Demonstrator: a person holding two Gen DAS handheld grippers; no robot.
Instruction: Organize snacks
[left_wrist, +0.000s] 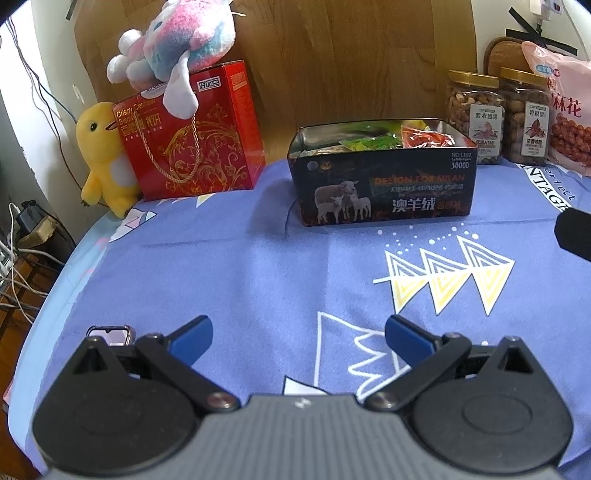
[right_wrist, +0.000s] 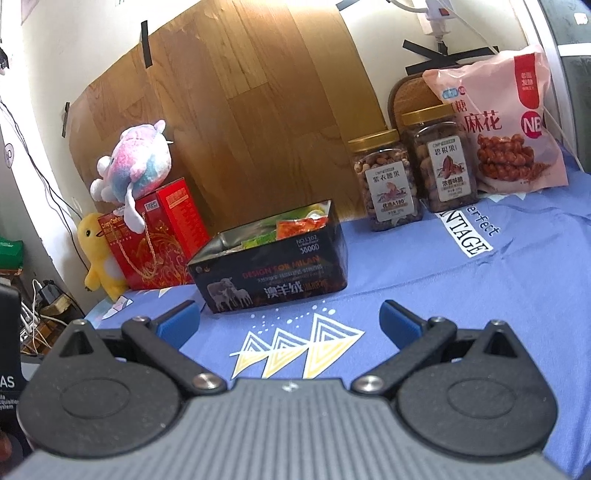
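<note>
A black tin box (left_wrist: 384, 184) stands open on the blue tablecloth, holding green and red snack packets (left_wrist: 424, 138). It also shows in the right wrist view (right_wrist: 273, 266) with an orange-red packet (right_wrist: 301, 225) inside. Two nut jars (left_wrist: 474, 114) (right_wrist: 386, 181) and a pink bag of twisted snacks (left_wrist: 565, 110) (right_wrist: 509, 129) stand at the back right. My left gripper (left_wrist: 298, 338) is open and empty, well in front of the box. My right gripper (right_wrist: 290, 321) is open and empty, in front of the box and to its right.
A red gift box (left_wrist: 192, 136) (right_wrist: 159, 236) stands at the back left with a pink-blue plush (left_wrist: 177, 48) on it and a yellow duck plush (left_wrist: 105, 158) beside it. A phone (left_wrist: 110, 334) lies near the table's left edge. Cables hang off the left.
</note>
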